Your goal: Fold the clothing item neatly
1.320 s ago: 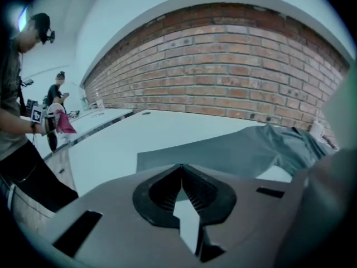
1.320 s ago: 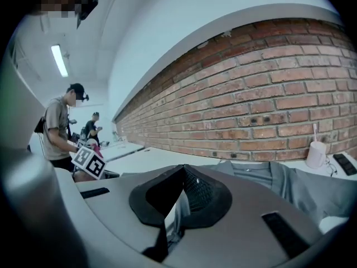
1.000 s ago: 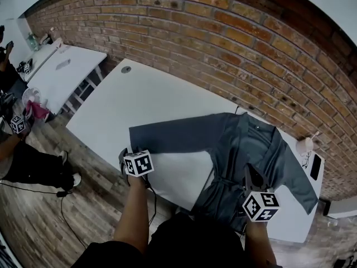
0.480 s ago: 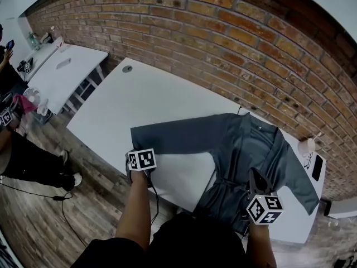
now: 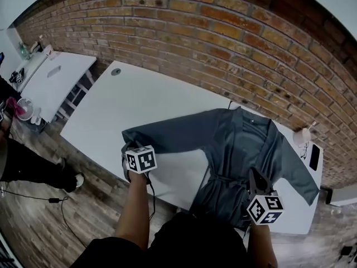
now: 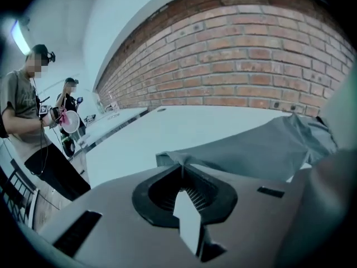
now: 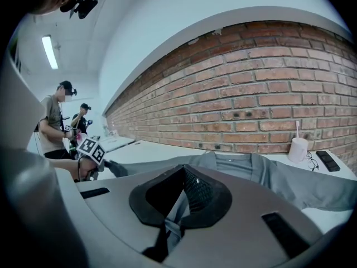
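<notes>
On the white table (image 5: 139,94) the grey robe (image 5: 245,144) lies open and flat. Its collar is toward the brick wall (image 5: 223,38), both sleeves are spread out to the sides, and its lower part reaches the near edge. No fold shows yet, so I judge the task barely begun. The left gripper (image 5: 127,147) has just been closing its jaws and now pinches the cuff (image 6: 167,158) of the long left sleeve (the cloth bunches right at the tips). The right gripper (image 5: 254,176) is clamped tight on cloth of the robe's lower front, just beside the waist tie (image 5: 226,178). Left to do, as I read it: bring both sleeves in over the body, then fold the body up.
</notes>
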Motion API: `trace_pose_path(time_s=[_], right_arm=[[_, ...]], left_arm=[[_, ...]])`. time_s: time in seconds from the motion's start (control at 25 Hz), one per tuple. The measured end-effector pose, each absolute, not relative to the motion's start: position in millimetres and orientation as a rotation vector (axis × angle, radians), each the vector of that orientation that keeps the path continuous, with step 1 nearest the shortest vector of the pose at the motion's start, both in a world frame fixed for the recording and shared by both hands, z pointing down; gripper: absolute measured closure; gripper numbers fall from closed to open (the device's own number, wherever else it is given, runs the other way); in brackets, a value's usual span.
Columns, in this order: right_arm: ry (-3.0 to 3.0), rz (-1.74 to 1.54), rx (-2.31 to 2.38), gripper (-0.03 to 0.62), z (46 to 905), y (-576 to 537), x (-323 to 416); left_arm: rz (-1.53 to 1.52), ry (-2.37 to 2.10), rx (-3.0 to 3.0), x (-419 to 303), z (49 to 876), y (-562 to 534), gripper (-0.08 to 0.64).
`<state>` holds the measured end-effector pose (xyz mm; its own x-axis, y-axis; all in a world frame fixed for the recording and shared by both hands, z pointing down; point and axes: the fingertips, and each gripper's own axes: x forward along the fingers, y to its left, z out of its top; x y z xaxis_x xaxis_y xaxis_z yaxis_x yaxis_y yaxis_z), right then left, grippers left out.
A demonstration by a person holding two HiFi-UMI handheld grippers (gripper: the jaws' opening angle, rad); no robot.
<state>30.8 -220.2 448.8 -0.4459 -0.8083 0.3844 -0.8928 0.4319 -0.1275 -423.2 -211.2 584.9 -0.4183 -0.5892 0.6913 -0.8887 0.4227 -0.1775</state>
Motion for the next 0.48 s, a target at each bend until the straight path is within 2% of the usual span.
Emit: trace_pose_path(time_s=[0.24, 0.48], right_arm=[[-2.391, 0.468, 1.539, 0.601, 448, -214, 58], [-2.35, 0.488, 1.62, 0.601, 447, -205, 96]], left_arm=[[0.695, -2.19, 1.443, -377, 530, -256, 0.543], [0.713, -2.158, 1.745, -281, 476, -306, 0.543]])
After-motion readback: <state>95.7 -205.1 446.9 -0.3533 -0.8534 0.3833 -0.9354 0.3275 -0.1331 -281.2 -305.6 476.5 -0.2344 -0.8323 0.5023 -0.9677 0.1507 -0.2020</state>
